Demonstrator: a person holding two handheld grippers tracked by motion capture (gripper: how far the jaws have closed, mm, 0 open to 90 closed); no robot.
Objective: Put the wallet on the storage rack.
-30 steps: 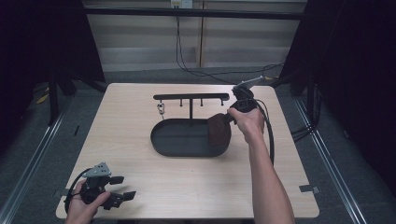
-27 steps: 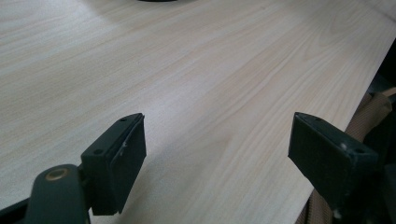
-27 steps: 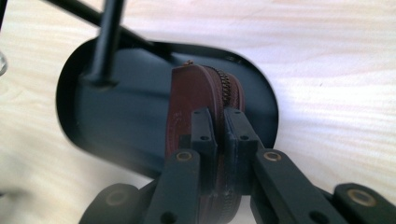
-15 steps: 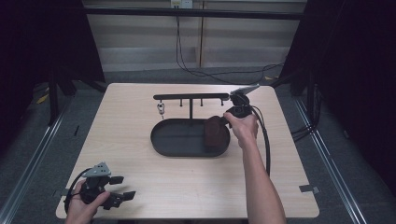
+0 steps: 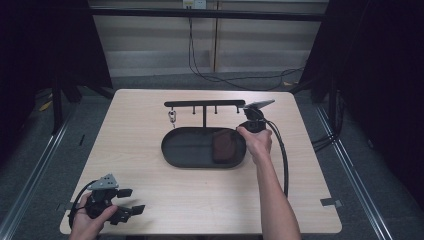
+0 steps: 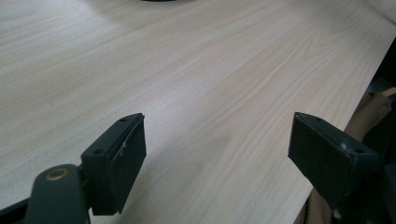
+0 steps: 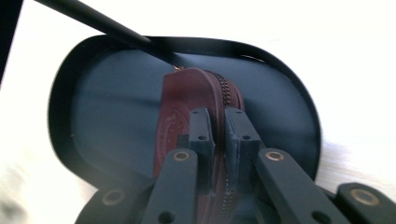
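Note:
A dark red zip pouch [image 5: 225,146] sits over the right end of the black oval tray [image 5: 172,157]. My right gripper [image 5: 240,134] is shut on its zipped edge. In the right gripper view the jaws [image 7: 217,116] pinch the pouch [image 7: 180,107] edge-on, with the tray [image 7: 84,107] beneath it. Whether the pouch touches the tray floor is unclear. My left gripper [image 5: 132,201] rests open near the table's front left corner. In the left gripper view its jaws [image 6: 217,135] stand wide apart over bare wood.
A black T-shaped rack [image 5: 204,104] with hooks stands just behind the tray. A small metal keyring [image 5: 172,117] hangs from its left hook. The rack's bar [image 7: 102,21] crosses above the pouch. A cable trails from the right gripper along the table's right side.
The right gripper has come down and to the left from beside the rack, bringing the pouch lower over the tray. The left gripper has stayed put.

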